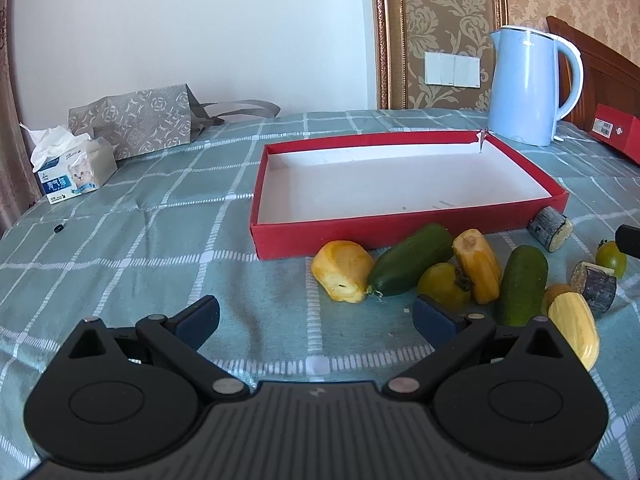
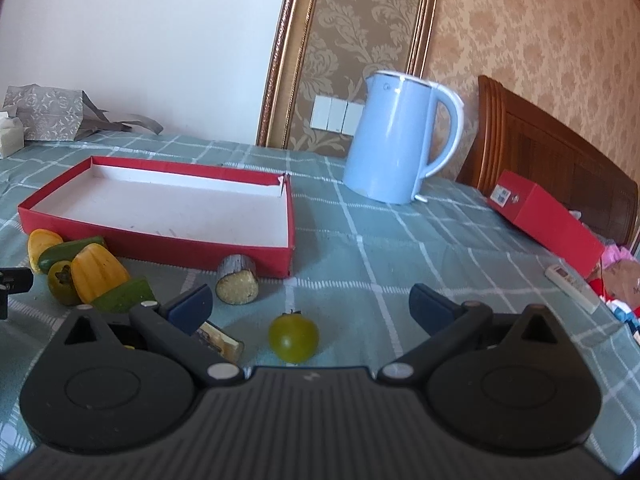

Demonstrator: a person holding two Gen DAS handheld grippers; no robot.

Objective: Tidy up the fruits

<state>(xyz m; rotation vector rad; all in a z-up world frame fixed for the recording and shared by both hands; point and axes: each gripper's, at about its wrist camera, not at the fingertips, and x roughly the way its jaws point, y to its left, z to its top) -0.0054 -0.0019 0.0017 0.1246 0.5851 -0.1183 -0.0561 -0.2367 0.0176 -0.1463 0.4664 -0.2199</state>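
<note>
Checked teal cloth [image 1: 160, 240] covers the table, w/ a white wall and gold damask paper behind. Fruit pile sits on the cloth just in front of the red tray [image 1: 360, 236], all outside it; tray's white inside holds nothing. In the left view, L to R: yellow chunk [image 1: 342, 270], long green piece [image 1: 410, 258], green persimmon [image 1: 444, 285] touching a second yellow piece [image 1: 478, 266], another green piece [image 1: 522, 284], pale yellow piece [image 1: 574, 330] nearest the cam. Two bark-skinned stubs: one [image 1: 550, 229] by the tray's near right corner, one [image 1: 594, 282] further fwd. Small green tomato [image 2: 293, 338] lies apart from the pile, on the cloth betw. the right gripper's fingers but not touched.

Left gripper [image 1: 316, 314] is spread wide, nothing betw. its blue pads, low over bare cloth left of the pile; its right finger overlaps the fruit in view, contact can't be told. Right gripper [image 2: 310, 304] likewise wide apart, holding nothing.

Further out: blue kettle [image 2: 394, 136] behind the tray's far right corner, red box [image 2: 544, 220] at the right edge by a wooden headboard [image 2: 560, 160], white remote [image 2: 572, 286] near it. Far left: tissue pack [image 1: 72, 174] and a grey patterned bag [image 1: 136, 122]. Wall switches [image 1: 452, 69] behind the kettle.
</note>
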